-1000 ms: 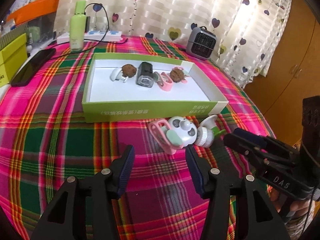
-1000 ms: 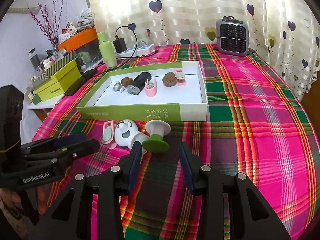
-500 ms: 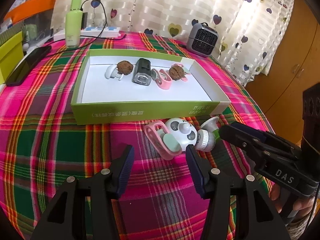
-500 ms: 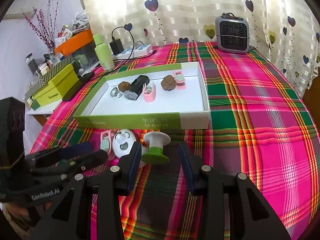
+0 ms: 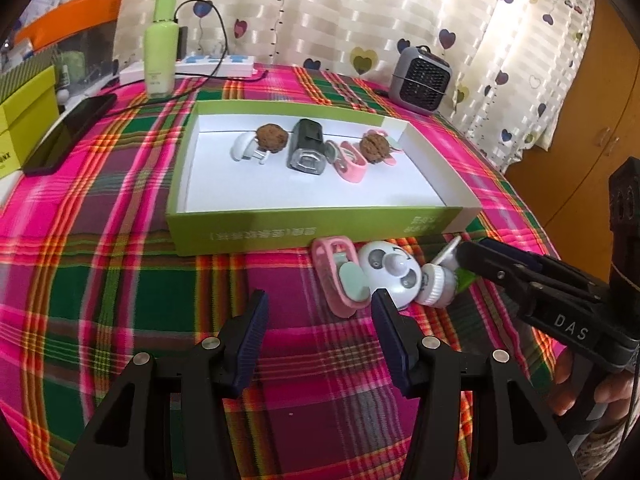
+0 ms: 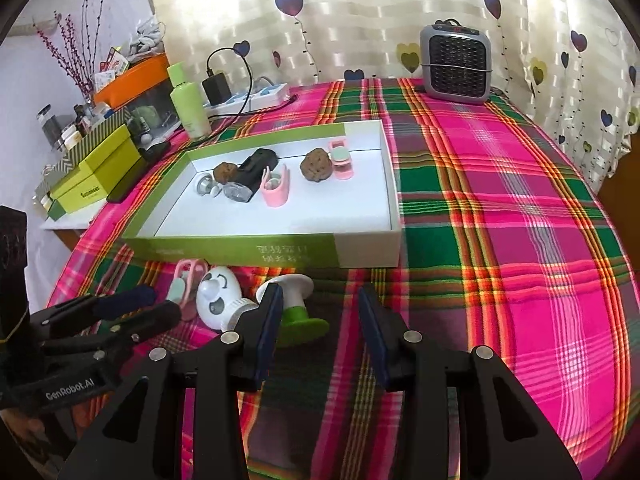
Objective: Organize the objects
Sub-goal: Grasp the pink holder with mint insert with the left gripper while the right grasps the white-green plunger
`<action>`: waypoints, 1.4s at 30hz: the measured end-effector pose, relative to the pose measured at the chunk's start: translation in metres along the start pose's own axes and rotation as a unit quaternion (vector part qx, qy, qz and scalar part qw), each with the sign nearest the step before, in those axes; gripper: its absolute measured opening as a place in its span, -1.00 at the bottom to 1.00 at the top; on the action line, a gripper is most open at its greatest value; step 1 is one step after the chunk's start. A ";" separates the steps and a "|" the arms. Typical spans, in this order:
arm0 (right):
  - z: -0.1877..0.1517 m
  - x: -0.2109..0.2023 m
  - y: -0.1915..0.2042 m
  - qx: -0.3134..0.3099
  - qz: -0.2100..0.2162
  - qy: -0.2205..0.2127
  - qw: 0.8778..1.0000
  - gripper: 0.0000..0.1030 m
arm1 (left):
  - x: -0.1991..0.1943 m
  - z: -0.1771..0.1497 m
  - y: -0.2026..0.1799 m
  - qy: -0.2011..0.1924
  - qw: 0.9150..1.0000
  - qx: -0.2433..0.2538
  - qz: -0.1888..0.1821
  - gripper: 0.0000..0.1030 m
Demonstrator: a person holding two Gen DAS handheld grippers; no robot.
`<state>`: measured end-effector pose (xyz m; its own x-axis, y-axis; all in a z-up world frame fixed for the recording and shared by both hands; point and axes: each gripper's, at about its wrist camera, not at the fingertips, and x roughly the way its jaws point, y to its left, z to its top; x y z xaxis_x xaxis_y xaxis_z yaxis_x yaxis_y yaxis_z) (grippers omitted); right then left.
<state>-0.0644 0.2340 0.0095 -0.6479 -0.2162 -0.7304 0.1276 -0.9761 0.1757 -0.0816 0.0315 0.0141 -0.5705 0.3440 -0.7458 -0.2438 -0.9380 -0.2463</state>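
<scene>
A green-sided box (image 5: 304, 232) (image 6: 248, 254) with a white floor holds two brown nuts (image 5: 272, 138), a black device (image 5: 306, 148), pink clips (image 5: 352, 164) and a white piece (image 5: 242, 148). On the cloth in front of it lie a pink clip (image 5: 340, 276) (image 6: 186, 284), a white panda-face toy (image 5: 390, 270) (image 6: 218, 294) and a white and green spool (image 6: 296, 308) (image 5: 438, 282). My left gripper (image 5: 318, 316) is open, just short of the pink clip. My right gripper (image 6: 318, 312) is open, its left finger beside the spool.
The table wears a pink and green plaid cloth (image 6: 500, 200). A grey heater (image 6: 456, 64), a green bottle (image 5: 162, 46), a power strip (image 5: 216, 66), a black phone (image 5: 68, 132) and yellow-green boxes (image 6: 96, 164) stand at the back and left. A curtain hangs behind.
Both grippers have crept forward toward the three loose objects, which now look larger and nearer. Both stay open. Nothing on the table has moved.
</scene>
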 end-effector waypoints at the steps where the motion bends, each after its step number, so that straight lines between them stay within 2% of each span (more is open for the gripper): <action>1: 0.000 0.000 0.000 -0.002 -0.004 -0.001 1.000 -0.22 | 0.000 0.000 0.002 0.000 1.000 -0.002 0.000 0.01; 13: -0.004 0.007 0.012 -0.054 0.015 0.013 0.998 -0.22 | 0.002 0.006 0.009 0.005 1.000 -0.001 0.021 0.01; 23: 0.000 0.020 0.010 -0.060 0.011 0.038 0.997 -0.22 | 0.012 0.015 0.004 0.007 0.999 0.021 0.029 0.01; 35: 0.003 0.023 0.010 -0.073 0.008 0.034 0.997 -0.22 | 0.016 0.019 0.003 0.005 0.999 0.025 0.033 0.00; 37: 0.003 0.023 0.010 -0.072 0.011 0.033 0.997 -0.33 | 0.016 0.020 0.004 0.005 0.999 0.024 0.037 -0.06; 38: 0.003 0.023 0.010 -0.072 0.011 0.033 0.997 -0.33 | 0.016 0.020 0.005 0.004 0.999 0.022 0.040 -0.14; 40: 0.003 0.022 0.011 -0.074 0.010 0.033 0.997 -0.33 | 0.016 0.021 0.007 0.004 0.999 0.017 0.037 -0.18; 42: 0.003 0.022 0.012 -0.077 0.008 0.033 0.996 -0.33 | 0.016 0.021 0.009 0.003 0.999 0.013 0.043 -0.32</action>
<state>-0.0793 0.2175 -0.0030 -0.5940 -0.2280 -0.7715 0.2549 -0.9629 0.0884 -0.1094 0.0292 0.0133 -0.5852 0.2626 -0.7672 -0.2149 -0.9625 -0.1656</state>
